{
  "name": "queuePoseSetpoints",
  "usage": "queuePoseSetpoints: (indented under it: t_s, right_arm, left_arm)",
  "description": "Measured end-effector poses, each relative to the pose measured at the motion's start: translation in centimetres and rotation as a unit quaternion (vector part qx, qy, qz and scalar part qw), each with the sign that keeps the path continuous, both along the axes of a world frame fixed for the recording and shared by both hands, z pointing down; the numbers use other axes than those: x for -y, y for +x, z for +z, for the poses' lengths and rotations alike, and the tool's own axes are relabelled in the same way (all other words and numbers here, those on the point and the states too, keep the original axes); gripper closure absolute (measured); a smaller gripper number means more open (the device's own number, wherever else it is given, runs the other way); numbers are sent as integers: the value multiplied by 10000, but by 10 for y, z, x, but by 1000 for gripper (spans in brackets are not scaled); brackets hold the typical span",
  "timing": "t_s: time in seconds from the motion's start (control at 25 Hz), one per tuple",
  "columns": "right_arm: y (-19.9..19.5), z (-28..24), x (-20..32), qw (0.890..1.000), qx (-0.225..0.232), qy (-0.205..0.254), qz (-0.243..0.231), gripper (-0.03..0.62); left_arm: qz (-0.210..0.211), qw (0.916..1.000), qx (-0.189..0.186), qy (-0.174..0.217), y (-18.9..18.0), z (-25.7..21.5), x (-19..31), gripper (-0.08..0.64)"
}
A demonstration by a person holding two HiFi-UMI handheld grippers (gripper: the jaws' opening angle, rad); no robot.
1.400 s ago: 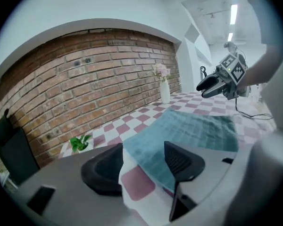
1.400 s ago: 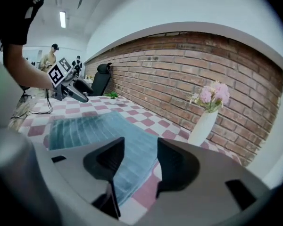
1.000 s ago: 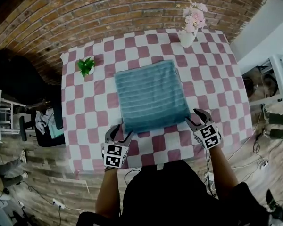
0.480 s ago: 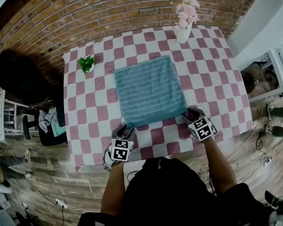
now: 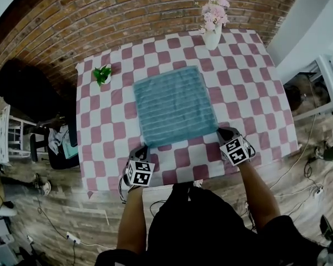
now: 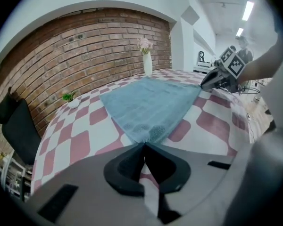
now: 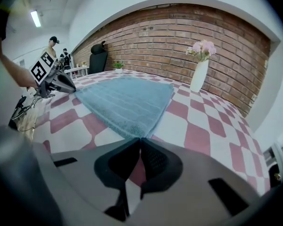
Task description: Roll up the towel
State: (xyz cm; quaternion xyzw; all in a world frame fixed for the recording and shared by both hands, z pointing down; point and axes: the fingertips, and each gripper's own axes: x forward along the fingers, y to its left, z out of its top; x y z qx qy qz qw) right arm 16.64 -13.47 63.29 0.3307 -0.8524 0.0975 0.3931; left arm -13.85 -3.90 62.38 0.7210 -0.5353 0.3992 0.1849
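While the towel [image 5: 175, 105] lies flat and unrolled on the checked table [image 5: 100, 148], your left gripper [image 5: 144, 150] and right gripper [image 5: 222, 133] have just closed, each pinching a near corner. No roll is started yet; the whole rolling remains ahead.

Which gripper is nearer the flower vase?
Right. The right gripper is shut on the towel's near right corner, on the vase's side; the left gripper, on the near left corner, is farther away.

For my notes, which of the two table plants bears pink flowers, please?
The tall white vase toward the far right; the small potted plant at far left holds only green leaves.
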Motion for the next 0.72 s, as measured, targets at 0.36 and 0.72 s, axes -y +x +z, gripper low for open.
queuePoseSetpoints:
  t_s: [0.36, 0.72]
  right_arm:
    - [-24, -22, -72, 9959, 283, -163, -846, 580]
    - [-97, -33, -168, 9797, 475, -459, -1895, 580]
  left_arm:
    - [170, 9964, 836, 8, -37, -16, -25, 555]
    - [446, 9861, 1590, -189, -115, -20, -39, 554]
